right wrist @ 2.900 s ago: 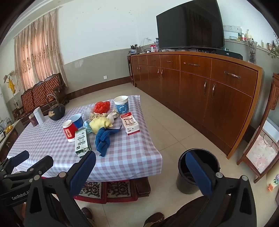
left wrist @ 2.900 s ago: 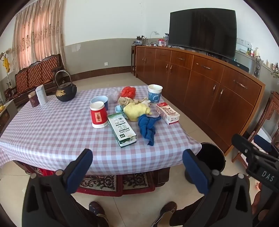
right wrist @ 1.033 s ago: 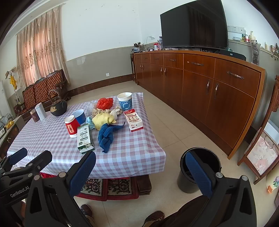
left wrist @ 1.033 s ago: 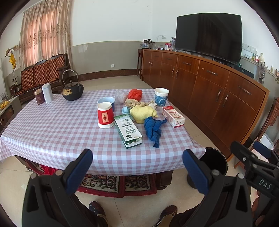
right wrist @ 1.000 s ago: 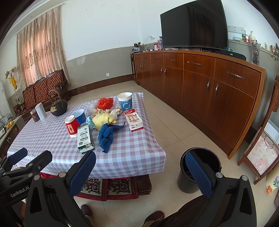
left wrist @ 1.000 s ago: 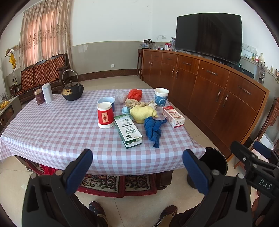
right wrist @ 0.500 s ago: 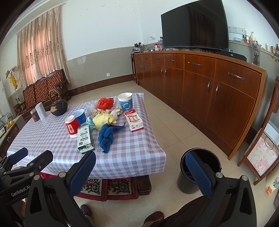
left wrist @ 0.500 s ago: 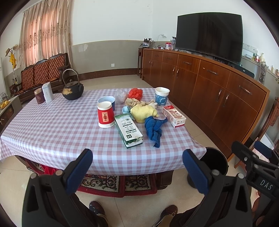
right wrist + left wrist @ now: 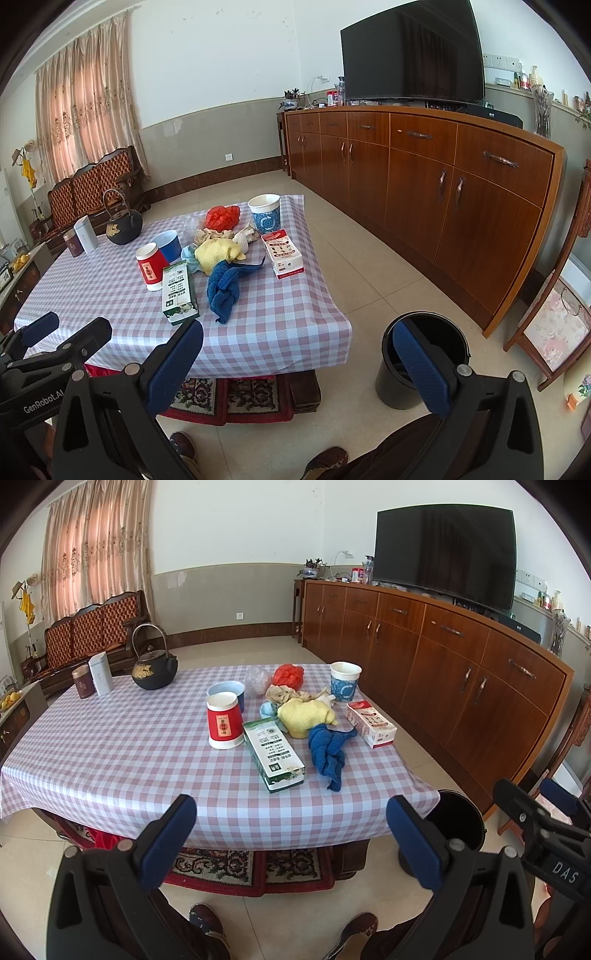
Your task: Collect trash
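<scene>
Both the left gripper (image 9: 291, 834) and right gripper (image 9: 297, 360) are held spread and empty, short of the checked-cloth table (image 9: 110, 760). The green-and-white rectangular carton (image 9: 273, 753) lies nearest — long axis pointing away, closer to the left; the black round bin (image 9: 421, 354) stands right.

both cameras look from in front of the near edge of the table (image 9: 110, 760), from a little above, and face forward and slightly down along their own fingers. the left wrist view faces the table almost straight, with the sofa (image 9: 88, 635) at the far left. the right wrist view stands more to the right and is turned toward the cabinet (image 9: 443, 177), so the trash bin (image 9: 424, 362) is seen whole on the floor. both views share the table, the green carton (image 9: 273, 751), the blue cloth (image 9: 223, 290) and the television (image 9: 443, 554). each view also sees the other gripper at its side edge.
</scene>
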`<state>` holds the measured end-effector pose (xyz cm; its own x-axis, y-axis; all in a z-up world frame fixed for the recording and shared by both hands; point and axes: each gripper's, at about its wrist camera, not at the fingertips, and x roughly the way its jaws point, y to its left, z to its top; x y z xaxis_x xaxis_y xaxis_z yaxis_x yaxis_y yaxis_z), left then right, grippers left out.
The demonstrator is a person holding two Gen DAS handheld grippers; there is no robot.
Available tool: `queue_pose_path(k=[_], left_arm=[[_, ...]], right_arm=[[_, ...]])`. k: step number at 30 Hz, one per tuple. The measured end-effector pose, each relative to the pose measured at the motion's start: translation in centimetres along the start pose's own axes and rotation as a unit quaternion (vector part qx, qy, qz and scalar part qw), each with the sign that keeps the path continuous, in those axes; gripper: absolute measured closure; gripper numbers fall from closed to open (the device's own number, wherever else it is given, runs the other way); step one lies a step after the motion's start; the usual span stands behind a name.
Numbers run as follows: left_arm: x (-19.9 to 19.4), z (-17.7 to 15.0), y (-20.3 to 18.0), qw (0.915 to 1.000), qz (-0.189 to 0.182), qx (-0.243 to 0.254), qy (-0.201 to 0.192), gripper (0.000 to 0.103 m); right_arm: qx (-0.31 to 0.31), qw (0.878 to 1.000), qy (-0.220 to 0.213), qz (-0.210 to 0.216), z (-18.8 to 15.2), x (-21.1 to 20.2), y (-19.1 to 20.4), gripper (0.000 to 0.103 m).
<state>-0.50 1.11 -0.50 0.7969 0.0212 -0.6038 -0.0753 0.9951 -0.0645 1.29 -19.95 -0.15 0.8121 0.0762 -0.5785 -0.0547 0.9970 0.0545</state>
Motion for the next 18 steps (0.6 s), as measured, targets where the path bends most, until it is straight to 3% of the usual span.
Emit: queue_pose_path(k=[18], left_arm=[[1.5, 0.0, 0.2, 0.9999, -0.001, -0.002, 0.012, 0.0]], right_arm=[[-0.002, 1.0, 0.008, 0.001, -0.4, 1.4, 0.2, 0.0]])
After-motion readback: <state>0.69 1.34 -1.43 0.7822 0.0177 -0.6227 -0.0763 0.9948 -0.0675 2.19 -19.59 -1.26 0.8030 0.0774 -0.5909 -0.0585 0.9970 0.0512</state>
